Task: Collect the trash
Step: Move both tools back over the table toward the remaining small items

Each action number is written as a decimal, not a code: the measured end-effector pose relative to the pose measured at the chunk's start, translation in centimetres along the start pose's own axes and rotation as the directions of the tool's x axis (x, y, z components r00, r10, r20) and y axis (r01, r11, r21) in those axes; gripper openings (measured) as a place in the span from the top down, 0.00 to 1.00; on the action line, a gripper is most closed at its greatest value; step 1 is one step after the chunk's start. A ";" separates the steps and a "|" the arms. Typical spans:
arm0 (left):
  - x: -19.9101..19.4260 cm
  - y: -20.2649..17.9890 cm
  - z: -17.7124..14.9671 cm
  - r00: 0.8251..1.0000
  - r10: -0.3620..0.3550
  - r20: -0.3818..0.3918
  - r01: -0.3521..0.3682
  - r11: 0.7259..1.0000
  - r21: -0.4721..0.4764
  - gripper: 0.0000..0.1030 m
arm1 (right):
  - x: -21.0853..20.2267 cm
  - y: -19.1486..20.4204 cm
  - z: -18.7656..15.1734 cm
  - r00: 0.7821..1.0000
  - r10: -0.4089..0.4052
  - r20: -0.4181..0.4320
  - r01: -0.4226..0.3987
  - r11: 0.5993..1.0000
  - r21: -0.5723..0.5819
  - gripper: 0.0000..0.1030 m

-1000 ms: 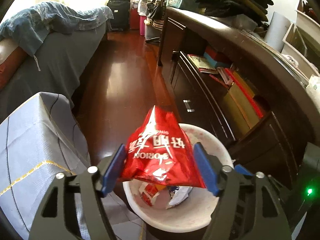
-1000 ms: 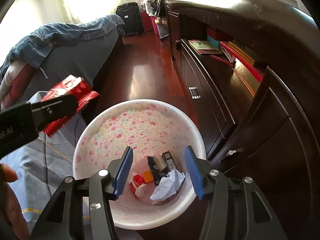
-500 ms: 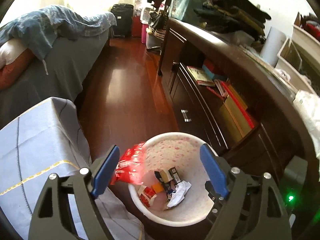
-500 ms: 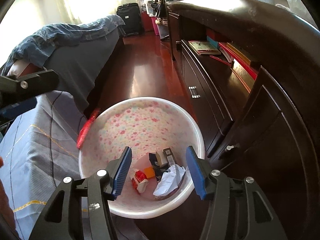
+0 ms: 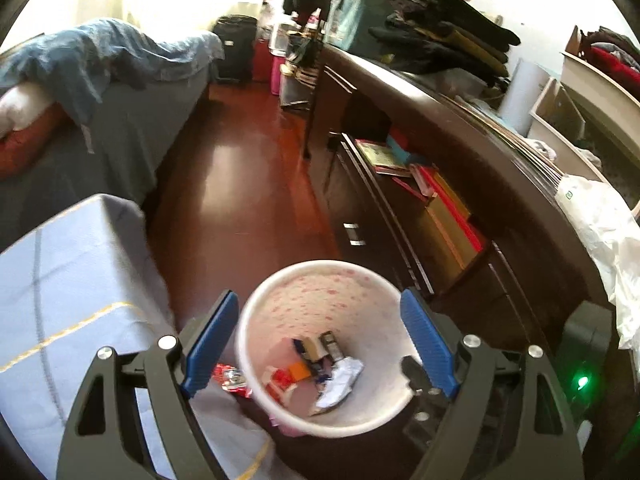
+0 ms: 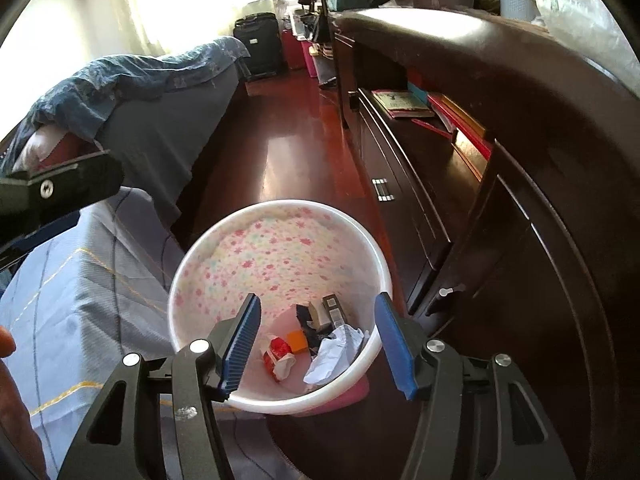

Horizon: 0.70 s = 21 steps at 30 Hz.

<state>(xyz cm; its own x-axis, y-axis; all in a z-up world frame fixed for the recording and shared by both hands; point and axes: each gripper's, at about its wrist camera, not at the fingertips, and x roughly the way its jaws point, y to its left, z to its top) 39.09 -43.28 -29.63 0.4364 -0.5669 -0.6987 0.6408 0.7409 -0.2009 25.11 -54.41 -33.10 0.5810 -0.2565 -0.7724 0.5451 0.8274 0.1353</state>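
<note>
The dark wooden dresser point(image 6: 520, 128) fills the room out past the right-hand fingers, its open shelf holding books point(image 5: 436, 188). The bed point(image 5: 132, 120) under a blue blanket lies beyond the left-hand fingers, with glossy red-brown floor point(image 5: 240, 184) running between them. Nearer, a blue-grey cloth point(image 5: 60, 280) with yellow stitched lines covers the surface just outside the left finger. The white floral-lined trash bin point(image 6: 276, 256) stands straight ahead of both tools, holding crumpled paper and small wrappers. The left gripper point(image 5: 320, 340) is spread wide with nothing between its blue pads. The red snack bag point(image 5: 230, 378) looks to have missed, lying on the cloth against the bin's outer wall, just inside the left finger. The right gripper point(image 6: 318, 344) hangs over the bin mouth, its jaws partway apart, just been widening, and empty. I'd say the drop step is unfinished: the next move calls for lowering onto the bag, pinching it and lifting it over the rim.
</note>
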 end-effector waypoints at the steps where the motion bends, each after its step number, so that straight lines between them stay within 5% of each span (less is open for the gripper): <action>1: -0.8 0.5 0.0 1.000 0.015 0.007 -0.015 1.000 -0.010 0.19 | -0.5 0.3 0.0 1.000 0.002 0.004 -0.001 1.000 -0.009 0.41; 7: -7.4 4.8 -0.7 0.980 0.168 0.104 -0.160 0.984 -0.082 0.12 | -4.4 3.1 -0.8 0.998 0.048 0.037 -0.045 0.997 -0.064 0.32; 14: -15.9 11.2 -3.8 0.909 0.392 0.142 -0.365 0.913 -0.184 0.07 | -9.7 10.1 -2.6 0.978 0.191 0.080 -0.173 0.966 -0.192 0.22; 21: -21.8 18.9 -8.9 0.832 0.550 0.071 -0.508 0.808 -0.298 0.05 | -12.2 19.6 -6.0 0.936 0.351 0.012 -0.324 0.878 -0.351 0.20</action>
<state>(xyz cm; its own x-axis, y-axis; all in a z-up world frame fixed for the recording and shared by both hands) 36.04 -13.67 -24.31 0.7603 -0.0900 -0.6434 0.1074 0.9941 -0.0120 25.10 -32.10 -24.72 0.7423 0.0440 -0.6687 0.0782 0.9853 0.1516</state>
